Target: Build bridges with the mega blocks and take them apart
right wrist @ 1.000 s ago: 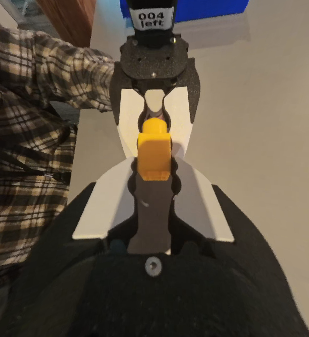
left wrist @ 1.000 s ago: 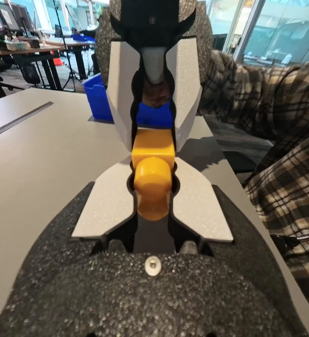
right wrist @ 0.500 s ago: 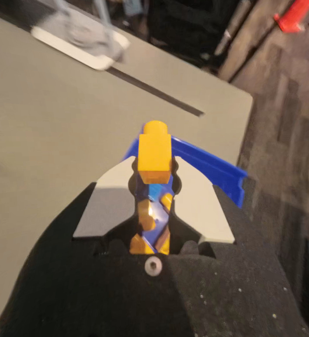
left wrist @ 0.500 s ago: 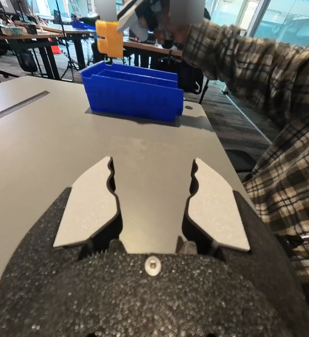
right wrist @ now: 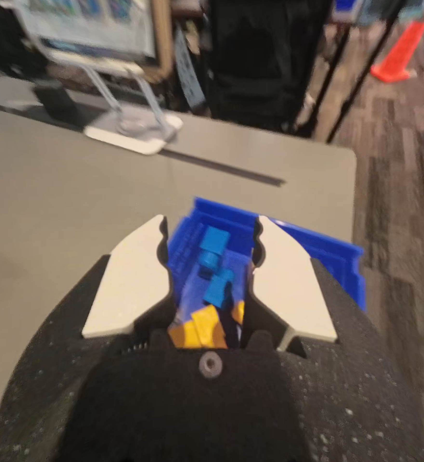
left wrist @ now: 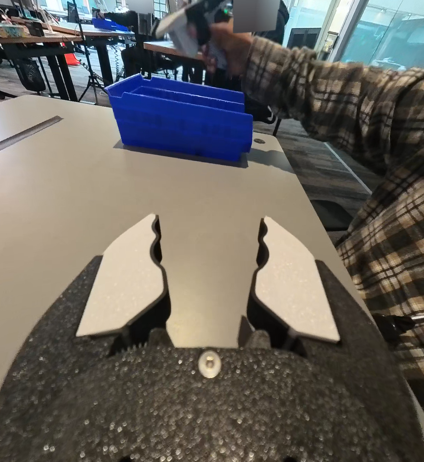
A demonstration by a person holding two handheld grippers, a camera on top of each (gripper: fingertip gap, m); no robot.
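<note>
My left gripper (left wrist: 209, 222) is open and empty, low over the bare grey table (left wrist: 81, 195). The blue bin (left wrist: 181, 125) stands at the table's far end. My right gripper shows far off in the left wrist view (left wrist: 181, 32), raised above the bin in a hand with a plaid sleeve. In the right wrist view my right gripper (right wrist: 211, 221) is open and hangs over the blue bin (right wrist: 331, 252). Light blue blocks (right wrist: 214, 242) and yellow blocks (right wrist: 203, 327) lie in the bin below the jaws. Nothing is between the pads.
A dark groove (left wrist: 18, 137) runs across the table at the left. A white stand (right wrist: 131, 135) sits on the table's far side in the right wrist view. The plaid-sleeved arm (left wrist: 356, 125) reaches along the table's right edge. Desks and an orange cone (right wrist: 403, 50) stand beyond. There is about 40 cm between the tips of the two grippers.
A second ago both grippers gripped one yellow block. The left one opened and let go. The right one carried the block over the bin, then opened; the block has left its jaws.
</note>
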